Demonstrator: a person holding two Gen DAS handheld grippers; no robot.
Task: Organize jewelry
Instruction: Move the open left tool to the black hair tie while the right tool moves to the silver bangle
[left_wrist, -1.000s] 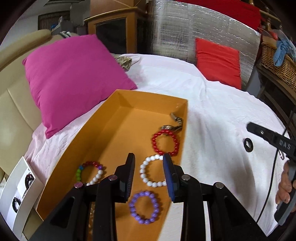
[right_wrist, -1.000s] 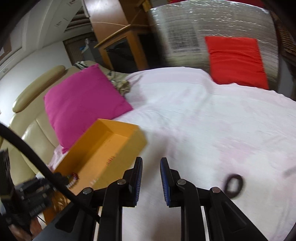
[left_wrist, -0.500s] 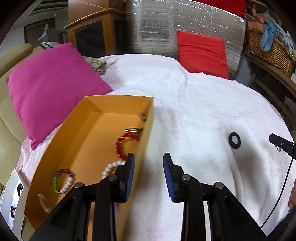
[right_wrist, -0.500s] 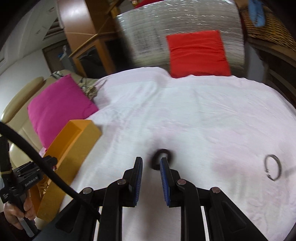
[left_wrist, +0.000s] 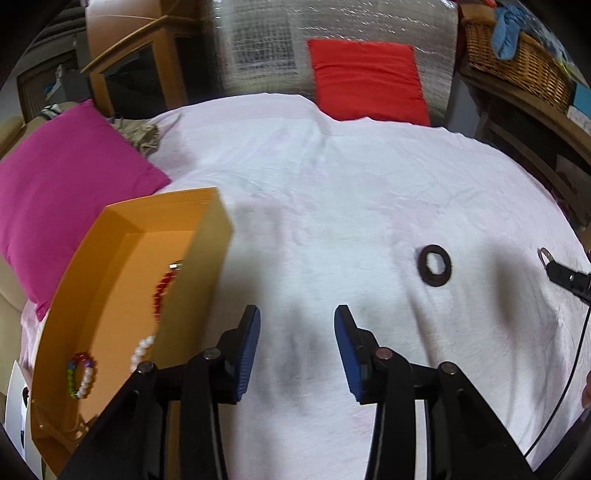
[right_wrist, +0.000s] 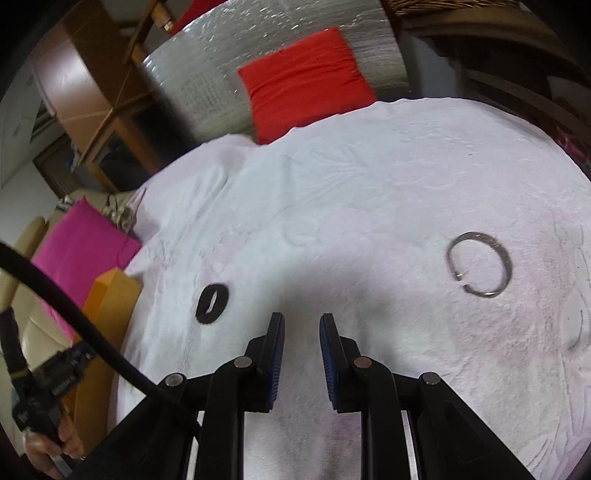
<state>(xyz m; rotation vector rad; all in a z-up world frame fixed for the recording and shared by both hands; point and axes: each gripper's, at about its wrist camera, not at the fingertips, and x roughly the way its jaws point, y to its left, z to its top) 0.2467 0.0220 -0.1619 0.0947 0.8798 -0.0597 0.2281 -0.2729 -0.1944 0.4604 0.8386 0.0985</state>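
Note:
An orange box (left_wrist: 207, 251) sits at the left on the white sheet. In it lie a red bead bracelet (left_wrist: 162, 291), a white bead bracelet (left_wrist: 142, 350) and a multicoloured one (left_wrist: 79, 376). A black ring (left_wrist: 436, 264) lies on the sheet, ahead and to the right of my left gripper (left_wrist: 297, 314), whose jaws are opening with nothing between them. In the right wrist view the black ring (right_wrist: 212, 304) is to the left of my right gripper (right_wrist: 302, 317). A silver open bangle (right_wrist: 479, 263) lies to its right. The right jaws stand a narrow gap apart, empty.
A pink cushion (left_wrist: 62, 184) lies behind the box and a red cushion (left_wrist: 365, 81) leans on a silver foil panel (left_wrist: 266, 44) at the back. A wicker basket (left_wrist: 517, 48) stands on a shelf at the right. A black cable (right_wrist: 74, 317) crosses the right view's lower left.
Both grippers have swung to the right, away from the box. The left jaws have widened. The black ring has slid from right to left in the right view and the silver bangle has come in.

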